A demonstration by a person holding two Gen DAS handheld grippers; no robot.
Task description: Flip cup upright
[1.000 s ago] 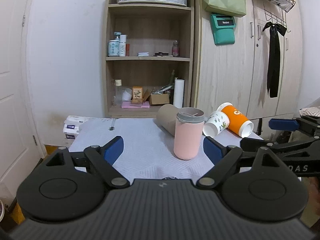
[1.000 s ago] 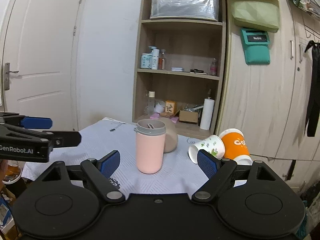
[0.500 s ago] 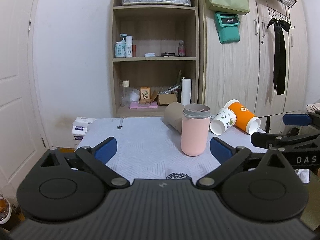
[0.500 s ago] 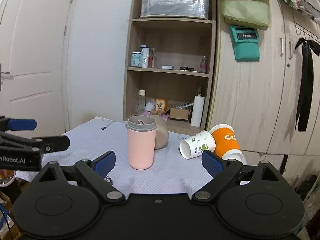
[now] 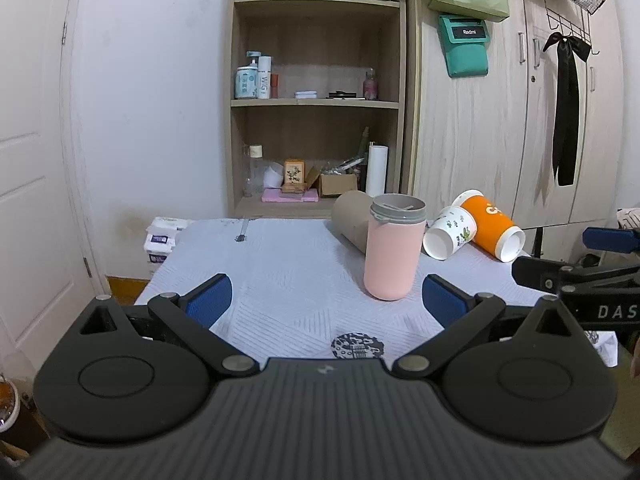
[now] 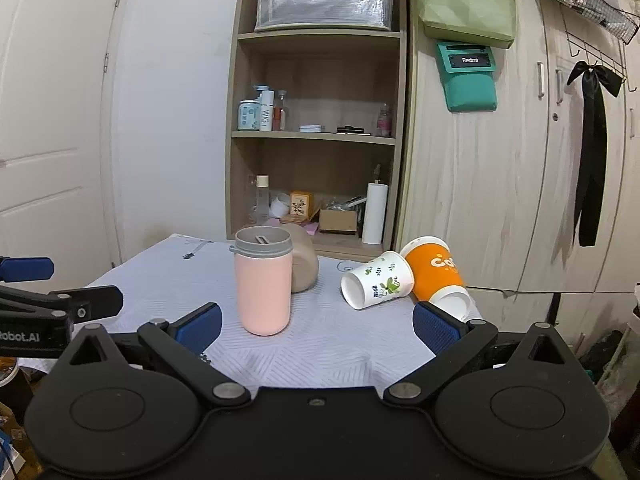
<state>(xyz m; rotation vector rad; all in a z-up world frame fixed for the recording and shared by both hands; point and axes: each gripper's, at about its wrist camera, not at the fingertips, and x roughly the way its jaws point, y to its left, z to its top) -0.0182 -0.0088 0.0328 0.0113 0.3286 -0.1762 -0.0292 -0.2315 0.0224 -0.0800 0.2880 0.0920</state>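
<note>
Pre-grasp: both your grippers, left (image 5: 325,294) and right (image 6: 316,322), gape empty. Pink cup (image 6: 263,282) stands; white cup (image 6: 376,280) lies tipped. Reach there next.

A home room: ahead of the tool, an open shelf (image 5: 316,100) of toiletries, a wooden wardrobe (image 5: 520,120), a panelled door (image 6: 48,140).

Left wrist view: low over near table (image 5: 280,264) edge, facing shelf (image 5: 316,102). Right wrist view: same heading, from further right. Both share pink cup (image 5: 393,254) (image 6: 263,282), shelf.
</note>
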